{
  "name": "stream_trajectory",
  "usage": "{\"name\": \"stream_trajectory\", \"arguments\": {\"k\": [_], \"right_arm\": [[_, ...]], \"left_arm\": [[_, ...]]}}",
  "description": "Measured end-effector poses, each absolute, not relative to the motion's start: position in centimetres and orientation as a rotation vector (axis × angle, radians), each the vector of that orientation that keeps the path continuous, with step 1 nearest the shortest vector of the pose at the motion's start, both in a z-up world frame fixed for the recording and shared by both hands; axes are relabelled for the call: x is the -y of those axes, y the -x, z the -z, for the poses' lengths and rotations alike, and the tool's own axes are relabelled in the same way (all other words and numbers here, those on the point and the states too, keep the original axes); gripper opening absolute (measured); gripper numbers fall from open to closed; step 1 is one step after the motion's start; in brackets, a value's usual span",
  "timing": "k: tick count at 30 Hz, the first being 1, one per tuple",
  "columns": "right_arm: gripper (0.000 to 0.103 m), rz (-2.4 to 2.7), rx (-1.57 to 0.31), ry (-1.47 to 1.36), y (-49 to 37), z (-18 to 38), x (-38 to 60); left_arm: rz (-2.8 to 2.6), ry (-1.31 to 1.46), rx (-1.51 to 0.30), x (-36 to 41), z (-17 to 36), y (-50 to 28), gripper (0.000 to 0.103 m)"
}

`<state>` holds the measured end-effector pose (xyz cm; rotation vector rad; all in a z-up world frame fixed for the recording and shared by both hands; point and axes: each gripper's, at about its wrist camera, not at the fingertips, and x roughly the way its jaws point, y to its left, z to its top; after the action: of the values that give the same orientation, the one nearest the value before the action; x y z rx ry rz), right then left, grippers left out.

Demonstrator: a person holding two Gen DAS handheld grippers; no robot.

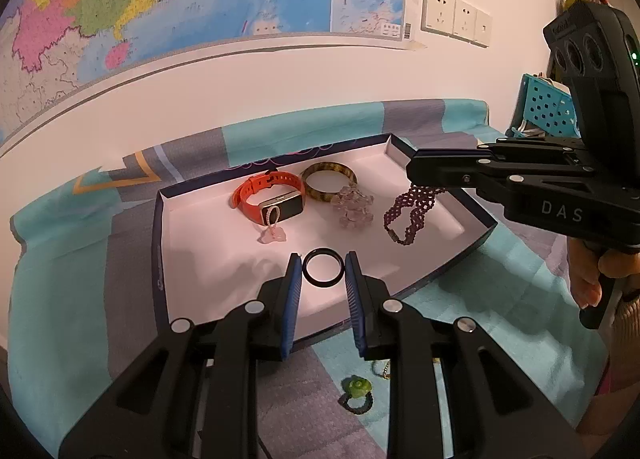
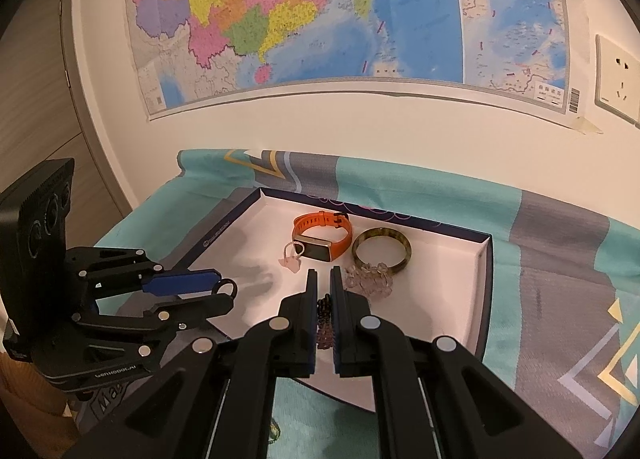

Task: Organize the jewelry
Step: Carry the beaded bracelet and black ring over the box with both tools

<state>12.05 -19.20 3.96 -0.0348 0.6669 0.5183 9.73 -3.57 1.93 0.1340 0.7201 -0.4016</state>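
Currently holding a black ring (image 1: 323,269) between the blue pads of the left gripper (image 1: 322,271), jaws spread about the ring's width, each pad at or against its outer edge; contact not fully certain from the left wrist view. Seen side-on in the right wrist view as well, ring (image 2: 226,288) at the tip of the left gripper (image 2: 218,291), hovering over the near left part of the box (image 1: 208,259).

Nearly closed on the right: right gripper (image 2: 324,279) with jaws drawn close together around a purple beaded bracelet (image 2: 325,323), strand running down the narrow gap between the pads. From the left wrist view, same bracelet (image 1: 412,213) hanging from the tip of the right gripper (image 1: 414,175), lower end draped onto the white floor of the box.

Further out on the white floor of the box (image 2: 440,291): orange watch (image 1: 272,195) lying toward the back, small pink charm (image 1: 273,233) on a cord just in front of it, amber-green bangle (image 1: 329,182) beside the watch, clear crystal bracelet (image 1: 353,206) touching the bangle's front edge.

Outside the box, on the teal and grey cloth (image 1: 500,299) near the camera: green flower ring (image 1: 357,393).

Behind everything, wall map (image 2: 320,19) and white sockets (image 1: 456,15).
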Motion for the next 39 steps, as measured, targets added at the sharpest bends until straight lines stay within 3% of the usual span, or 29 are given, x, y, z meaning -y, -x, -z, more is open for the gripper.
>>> {"name": "stream_trajectory", "arguments": {"k": [39], "right_arm": [[0.005,-0.525,-0.721,0.0,-16.2,-1.9,18.2]], "left_arm": [[0.32,-0.114,-0.799,3.4,0.5,-14.7,0.022]]}}
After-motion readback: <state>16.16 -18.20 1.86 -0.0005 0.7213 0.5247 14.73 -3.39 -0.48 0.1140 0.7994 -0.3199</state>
